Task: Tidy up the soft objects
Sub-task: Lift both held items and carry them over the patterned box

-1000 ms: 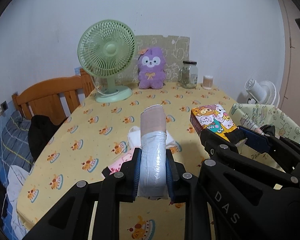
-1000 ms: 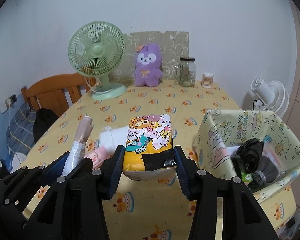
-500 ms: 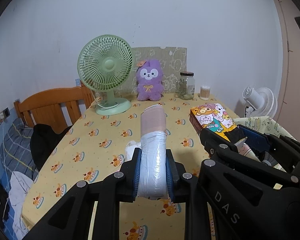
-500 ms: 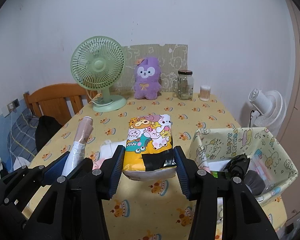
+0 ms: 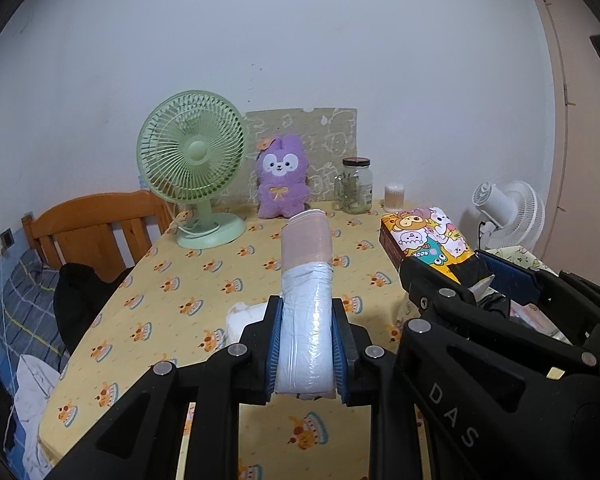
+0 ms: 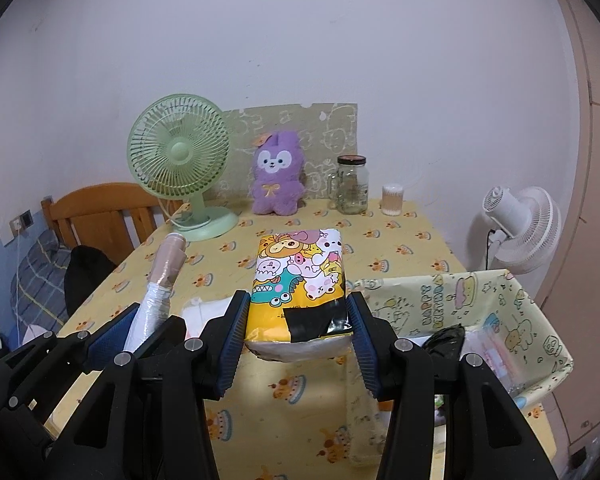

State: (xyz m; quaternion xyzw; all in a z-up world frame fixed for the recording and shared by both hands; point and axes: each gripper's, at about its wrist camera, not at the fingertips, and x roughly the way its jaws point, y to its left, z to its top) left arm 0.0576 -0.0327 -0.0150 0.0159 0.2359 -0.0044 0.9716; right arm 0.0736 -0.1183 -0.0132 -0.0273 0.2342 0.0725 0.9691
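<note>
My left gripper (image 5: pixel 306 344) is shut on a roll of plastic bags (image 5: pixel 307 300), white below and pink at the tip, held above the table; the roll also shows in the right wrist view (image 6: pixel 158 292). My right gripper (image 6: pixel 298 334) is shut on a cartoon-printed tissue pack (image 6: pixel 300 280), also seen in the left wrist view (image 5: pixel 424 240). A fabric storage bin (image 6: pixel 496 308) with a birthday print stands at the right, holding black and clear-wrapped items. A white soft bundle (image 5: pixel 244 320) lies on the table under the grippers.
A yellow patterned tablecloth (image 6: pixel 400 248) covers the table. At the back stand a green fan (image 6: pixel 180 164), a purple plush bunny (image 6: pixel 276 176), a glass jar (image 6: pixel 352 184) and a cotton-swab tub (image 6: pixel 392 198). A white fan (image 6: pixel 520 224) is at the right, a wooden chair (image 6: pixel 100 216) at the left.
Both grippers have risen and pulled back from the table with their loads still held. The objects on the table look lower and farther away.
</note>
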